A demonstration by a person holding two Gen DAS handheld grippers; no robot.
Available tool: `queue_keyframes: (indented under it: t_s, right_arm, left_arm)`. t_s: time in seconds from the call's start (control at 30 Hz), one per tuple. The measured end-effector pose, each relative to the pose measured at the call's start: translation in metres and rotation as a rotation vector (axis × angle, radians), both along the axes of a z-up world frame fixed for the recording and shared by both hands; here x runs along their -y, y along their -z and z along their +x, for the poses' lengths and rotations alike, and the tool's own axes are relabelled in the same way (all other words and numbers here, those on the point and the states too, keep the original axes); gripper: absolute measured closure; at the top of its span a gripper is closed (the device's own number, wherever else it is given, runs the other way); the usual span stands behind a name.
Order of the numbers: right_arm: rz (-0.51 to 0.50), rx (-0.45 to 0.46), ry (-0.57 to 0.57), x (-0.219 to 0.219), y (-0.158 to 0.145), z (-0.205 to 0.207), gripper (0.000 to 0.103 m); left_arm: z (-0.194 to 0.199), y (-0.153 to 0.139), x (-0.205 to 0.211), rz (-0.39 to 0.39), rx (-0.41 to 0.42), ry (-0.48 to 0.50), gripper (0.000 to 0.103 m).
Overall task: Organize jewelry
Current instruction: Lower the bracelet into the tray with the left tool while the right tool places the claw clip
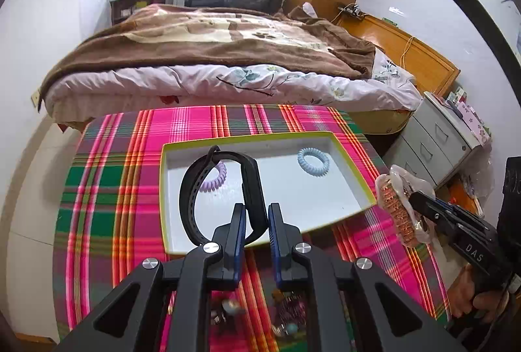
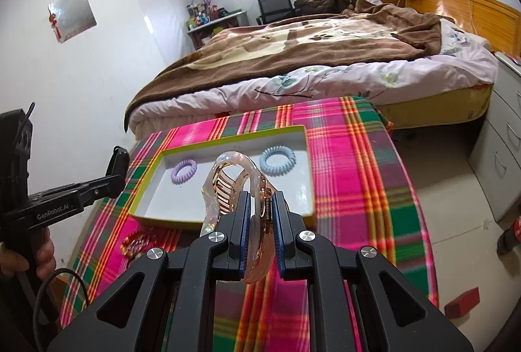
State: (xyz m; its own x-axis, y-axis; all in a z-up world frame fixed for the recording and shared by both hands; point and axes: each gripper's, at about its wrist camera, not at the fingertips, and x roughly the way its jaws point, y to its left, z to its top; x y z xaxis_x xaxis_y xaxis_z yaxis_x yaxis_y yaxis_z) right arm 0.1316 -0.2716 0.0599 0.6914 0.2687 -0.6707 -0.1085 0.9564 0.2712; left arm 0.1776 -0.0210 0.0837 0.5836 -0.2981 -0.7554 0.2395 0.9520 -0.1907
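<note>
1. Bedroom setup: a surface [image 1: 107,189] under a pink-and-green plaid cloth, with the bed [image 1: 228,59] just behind it.
2. The shallow white tray [image 1: 353,171] with the yellow-green rim sits mid-surface and already holds a purple coil hair tie [image 2: 184,171] on the left and a blue coil hair tie [image 2: 277,160] far right.
3. The left claw [image 1: 255,215] is clenched on a black wristband [image 1: 252,186], hanging over the tray's near-left part.
4. The right claw [image 2: 262,205] is clamped on a clear pinkish hair clip [image 2: 228,186], near the tray's near edge.
5. I'd lower each one into bare tray floor, clear of the ties, before letting go so nothing bounces out.
6. A few small pieces [image 2: 136,242] lie loose on the cloth, near side.
</note>
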Motion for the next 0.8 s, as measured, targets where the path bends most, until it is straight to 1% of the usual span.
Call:
queue_keyframes:
  t_s: [0.13,0.27,0.4,0.57,0.8]
  right_arm:
    - [-0.014,-0.036,-0.002,-0.005,0.01,0.028,0.089]
    - [-0.025,-0.076,-0.001,-0.007,0.022,0.051,0.089]
    - [-0.053,-0.12,-0.001,-0.008,0.038,0.072,0.089]
    - [-0.094,-0.155,0.013,-0.008,0.051,0.085,0.089]
    - [-0.143,-0.157,0.019,-0.008,0.06,0.091,0.09]
  left_arm:
    - [0.024,0.012,0.004,-0.005,-0.029,0.008,0.089]
    - [0.05,0.029,0.014,-0.019,-0.076,0.024,0.089]
    - [0.074,0.048,0.032,-0.027,-0.123,0.051,0.089]
    - [0.094,0.068,0.049,-0.028,-0.162,0.068,0.089]
    - [0.109,0.087,0.069,-0.015,-0.201,0.087,0.089]
